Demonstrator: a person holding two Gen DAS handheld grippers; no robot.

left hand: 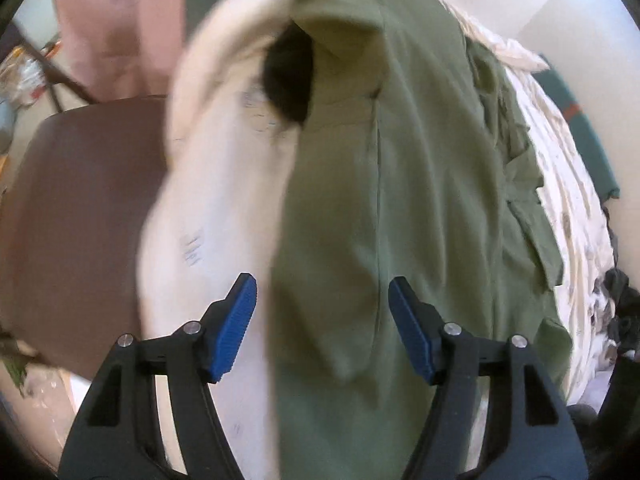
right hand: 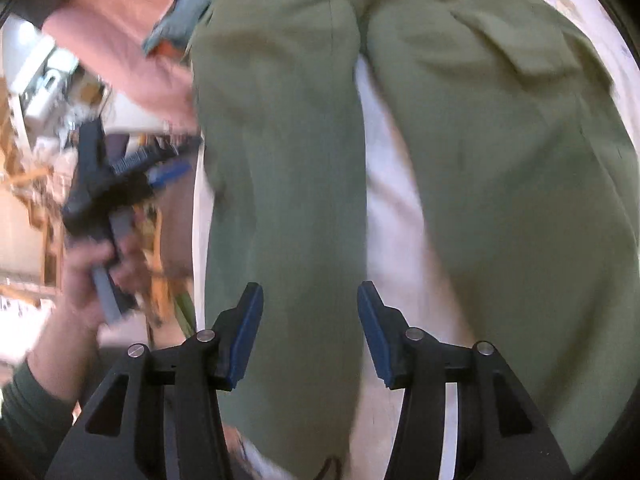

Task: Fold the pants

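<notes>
Olive green pants (left hand: pixel 380 200) lie spread on a white patterned cover (left hand: pixel 560 184). My left gripper (left hand: pixel 322 320) hovers over them, its blue pads wide apart and pressing on nothing. In the right wrist view the two pant legs (right hand: pixel 280 152) run side by side with a strip of the white cover (right hand: pixel 392 216) between them. My right gripper (right hand: pixel 310 328) stands open above the left-hand leg, nothing pinched. At the left of that view a hand (right hand: pixel 84 280) holds the left gripper (right hand: pixel 156 172), blurred, beside the cover's edge.
A brown chair seat (left hand: pixel 80 220) stands left of the cover. A pink garment (left hand: pixel 120 20) lies at the far end, also the pink garment (right hand: pixel 120 32). A teal garment (left hand: pixel 580 120) and a dark item (left hand: pixel 624 304) lie at the right. Cluttered shelves (right hand: pixel 24 200) stand at the left.
</notes>
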